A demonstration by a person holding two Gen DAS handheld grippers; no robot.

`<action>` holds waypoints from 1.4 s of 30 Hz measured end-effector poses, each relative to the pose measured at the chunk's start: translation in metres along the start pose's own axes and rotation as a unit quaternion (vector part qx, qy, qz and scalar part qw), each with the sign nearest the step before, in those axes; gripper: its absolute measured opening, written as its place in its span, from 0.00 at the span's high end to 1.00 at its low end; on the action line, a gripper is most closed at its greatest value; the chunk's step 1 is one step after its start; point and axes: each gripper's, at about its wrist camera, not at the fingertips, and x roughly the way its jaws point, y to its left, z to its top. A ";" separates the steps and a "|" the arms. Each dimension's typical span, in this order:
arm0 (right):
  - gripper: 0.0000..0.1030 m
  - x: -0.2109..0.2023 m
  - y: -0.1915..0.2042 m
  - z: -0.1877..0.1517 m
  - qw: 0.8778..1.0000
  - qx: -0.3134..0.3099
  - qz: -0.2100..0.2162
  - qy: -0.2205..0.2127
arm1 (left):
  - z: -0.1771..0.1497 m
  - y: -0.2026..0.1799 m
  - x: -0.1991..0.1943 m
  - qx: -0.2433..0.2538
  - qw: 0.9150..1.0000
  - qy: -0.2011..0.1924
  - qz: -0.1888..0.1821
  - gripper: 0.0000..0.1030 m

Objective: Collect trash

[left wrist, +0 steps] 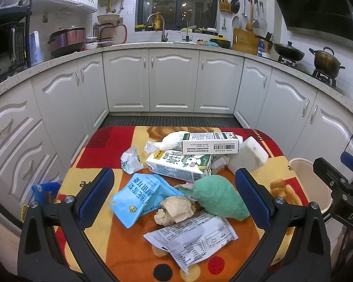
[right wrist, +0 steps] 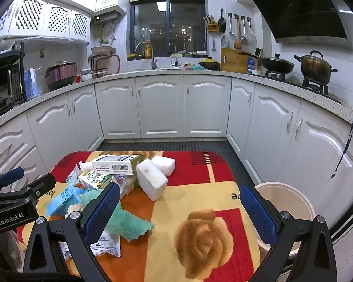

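Two views split the scene: from the left wrist, the left claw (left wrist: 174, 193) hangs wide and empty over trash heaped mid-table, a blue wrapper (left wrist: 138, 196), crumpled paper (left wrist: 174, 211), green cloth (left wrist: 217, 198) and milk carton (left wrist: 180, 164), likely lining up a first pick. From the right wrist, the right claw (right wrist: 180, 208), also wide and empty, frames bare table (right wrist: 200, 192) beside the cream bin (right wrist: 291, 202) off the right edge. Only this view shows both foam blocks (right wrist: 150, 181) and the bin's mouth.

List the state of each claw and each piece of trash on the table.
Left claw: open, empty.
Right claw: open, empty.
Milk carton: lying on its side.
Brown paper: crumpled.
Blue wrapper: torn open, flat.
Green cloth: bunched.
Bin: upright, beside the table.
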 end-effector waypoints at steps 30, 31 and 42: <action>0.02 0.010 0.006 -0.008 1.000 -0.004 0.007 0.017 | -0.008 0.032 0.005 -0.017 0.999 0.039 -0.004 0.01; 0.02 0.010 0.006 -0.008 1.000 -0.006 0.009 0.019 | -0.009 0.033 0.006 -0.015 0.999 0.042 -0.006 0.01; 0.02 0.035 0.022 -0.023 0.995 -0.034 0.069 0.062 | -0.024 0.062 0.027 -0.006 0.995 0.093 -0.023 0.01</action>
